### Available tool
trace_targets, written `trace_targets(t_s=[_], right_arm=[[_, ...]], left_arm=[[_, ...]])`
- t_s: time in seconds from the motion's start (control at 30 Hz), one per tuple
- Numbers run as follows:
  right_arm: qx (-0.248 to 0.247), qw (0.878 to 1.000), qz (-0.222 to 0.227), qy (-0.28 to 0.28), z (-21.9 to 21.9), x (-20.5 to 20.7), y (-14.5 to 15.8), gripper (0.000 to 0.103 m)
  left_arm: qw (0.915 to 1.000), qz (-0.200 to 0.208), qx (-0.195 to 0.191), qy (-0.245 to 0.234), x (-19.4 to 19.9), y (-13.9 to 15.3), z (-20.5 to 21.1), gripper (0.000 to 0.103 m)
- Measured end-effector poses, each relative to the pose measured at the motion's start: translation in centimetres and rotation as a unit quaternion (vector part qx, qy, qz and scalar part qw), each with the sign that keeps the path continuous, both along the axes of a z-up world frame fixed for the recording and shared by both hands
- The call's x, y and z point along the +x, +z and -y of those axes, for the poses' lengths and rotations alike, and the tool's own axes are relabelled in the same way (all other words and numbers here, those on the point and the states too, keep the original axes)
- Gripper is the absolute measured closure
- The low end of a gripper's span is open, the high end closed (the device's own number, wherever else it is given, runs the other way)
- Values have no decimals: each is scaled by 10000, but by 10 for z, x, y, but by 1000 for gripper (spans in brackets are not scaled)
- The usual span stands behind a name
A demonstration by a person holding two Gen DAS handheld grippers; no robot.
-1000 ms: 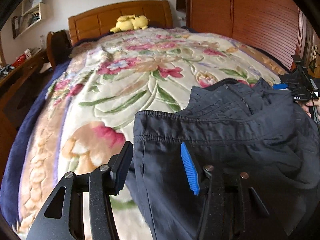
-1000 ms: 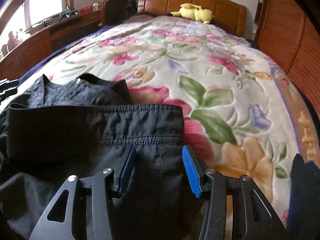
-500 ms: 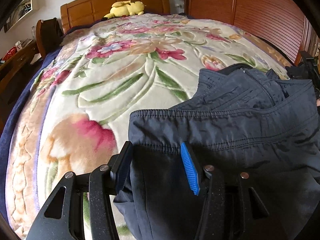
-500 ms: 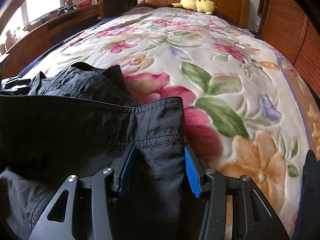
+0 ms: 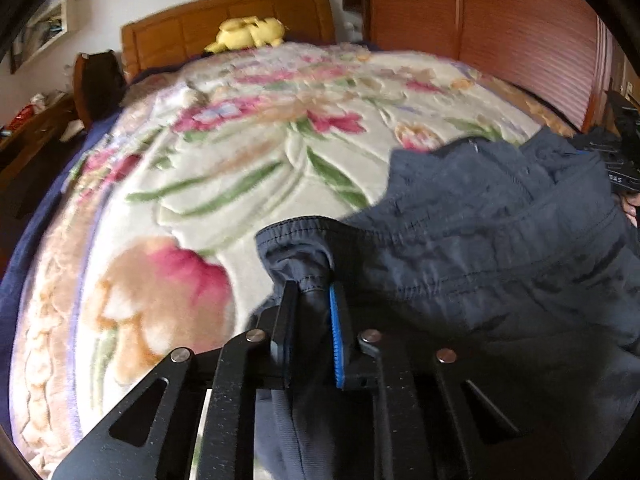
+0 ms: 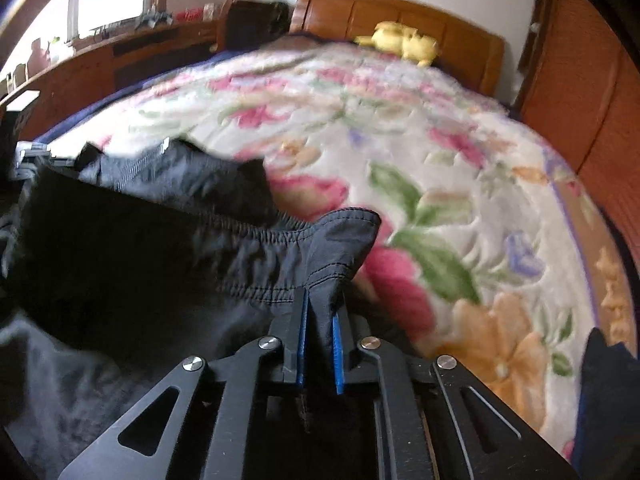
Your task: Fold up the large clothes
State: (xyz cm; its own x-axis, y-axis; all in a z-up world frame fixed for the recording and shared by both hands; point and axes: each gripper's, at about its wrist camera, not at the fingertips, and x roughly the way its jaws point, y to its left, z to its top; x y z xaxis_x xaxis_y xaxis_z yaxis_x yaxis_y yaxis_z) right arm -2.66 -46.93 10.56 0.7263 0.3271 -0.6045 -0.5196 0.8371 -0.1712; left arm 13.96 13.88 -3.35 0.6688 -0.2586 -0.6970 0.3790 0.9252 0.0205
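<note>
A dark zip-up jacket (image 5: 480,260) lies folded at the near end of the bed, its elastic hem toward the headboard. My left gripper (image 5: 312,292) is closing on the hem's left corner, and the bunched fabric is pinched between the pads. In the right wrist view the same jacket (image 6: 140,260) fills the lower left. My right gripper (image 6: 320,300) is closing on the hem's right corner, with a fold of cloth squeezed between its blue pads. The hem is lifted slightly at both corners. Each view shows the other gripper only at its edge.
A floral blanket (image 5: 240,152) covers the bed, with a yellow plush toy (image 5: 248,32) by the wooden headboard (image 6: 400,16). A wooden wardrobe (image 5: 500,28) stands to the right, a desk and chair (image 6: 256,20) to the left. Dark blue cloth (image 6: 608,400) lies at the bed's near right.
Both grippers stood open around the hem and have now closed on its corners. The fabric has bunched up and the hem corners have lifted.
</note>
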Motion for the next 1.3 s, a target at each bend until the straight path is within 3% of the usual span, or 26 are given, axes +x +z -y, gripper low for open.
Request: trace_targets(t_s=[0.2,0.4,0.57,0.73,0.83,0.9,0.97,1.03,1.23,1.3], right_arm=[[280,9970,648,-322,18,-4,31,95],[204,9962,659,-540,10,17,25,95],[-171,9970,9,-758,-12,61,-2,95],[-306,9966,-133,-748,-23,71,-11,95],[-284,9969,-386,-630,-23,77,-13,93],[-305,9974,-283,-581,-22,75,-8,87],[-265,9974,-332,-575,-18,77,-6,77],[-228,9971,-375,-618,-17,79,-6,55],[90,9989,62,-449,-19,55,21,50],[126,9994,101,-319,-28,46,31,48]], left_arm=[[9960,573,-388,561,-4,28,-33,90],[9942,746,-293,720,6,28,-31,90],[9946,640,-179,799,18,17,-32,89],[9950,566,-260,783,15,17,-35,88],[9948,735,-129,689,4,21,-30,79],[9946,795,-25,664,-2,25,-27,65],[9942,884,-70,614,-10,30,-26,62],[9938,917,-141,614,-17,34,-26,60],[9918,1122,-270,540,-37,49,-24,51],[9907,1198,-339,541,-40,53,-23,41]])
